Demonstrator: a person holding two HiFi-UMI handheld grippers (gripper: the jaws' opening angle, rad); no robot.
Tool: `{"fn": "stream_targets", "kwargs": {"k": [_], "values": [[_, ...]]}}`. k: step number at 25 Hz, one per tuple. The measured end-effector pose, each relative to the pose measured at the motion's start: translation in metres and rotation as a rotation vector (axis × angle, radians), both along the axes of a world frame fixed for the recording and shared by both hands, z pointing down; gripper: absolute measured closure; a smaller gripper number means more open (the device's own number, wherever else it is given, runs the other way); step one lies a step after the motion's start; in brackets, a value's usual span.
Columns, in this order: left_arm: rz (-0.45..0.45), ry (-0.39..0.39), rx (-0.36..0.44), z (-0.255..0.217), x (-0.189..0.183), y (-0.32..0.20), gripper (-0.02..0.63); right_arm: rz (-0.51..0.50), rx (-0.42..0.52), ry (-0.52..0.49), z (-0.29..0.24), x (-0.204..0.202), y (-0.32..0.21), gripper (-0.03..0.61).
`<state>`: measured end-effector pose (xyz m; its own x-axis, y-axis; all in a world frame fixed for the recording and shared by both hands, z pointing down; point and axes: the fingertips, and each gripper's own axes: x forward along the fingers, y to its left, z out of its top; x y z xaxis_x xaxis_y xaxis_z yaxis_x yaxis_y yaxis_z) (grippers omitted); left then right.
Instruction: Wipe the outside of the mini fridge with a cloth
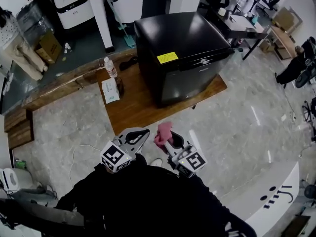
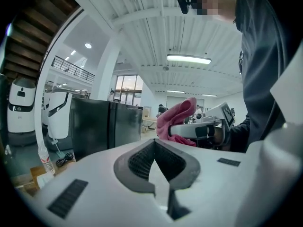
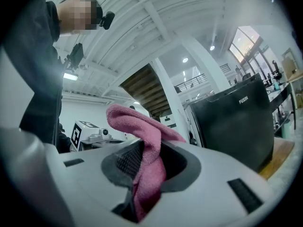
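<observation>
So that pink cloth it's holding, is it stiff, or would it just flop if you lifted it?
Probably floppy: the cloth folds over and droops where the right gripper pinches it. It is likely light too, since a small pinch holds it up. Its fuzzy weave suggests it won't slip out easily.

The fridge is recorded as black, with a yellow sticker. The cloth is pink. The left gripper and right gripper are noted white and grey, their cubes patterned in black-and-white squares. The board is brown.
</observation>
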<state>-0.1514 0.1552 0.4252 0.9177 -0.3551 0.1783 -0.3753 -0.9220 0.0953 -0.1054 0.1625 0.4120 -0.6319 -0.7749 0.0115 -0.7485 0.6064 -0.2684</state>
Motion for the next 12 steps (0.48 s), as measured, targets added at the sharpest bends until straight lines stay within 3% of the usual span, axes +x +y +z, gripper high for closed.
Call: {"fn": "stream_targets", "kwargs": {"k": [12], "values": [[0.066,0.067,0.025,-0.043,0.016,-0.093,0.609,0.039,0.041,0.121,-0.037,0.006,-0.073,0.488]]}}
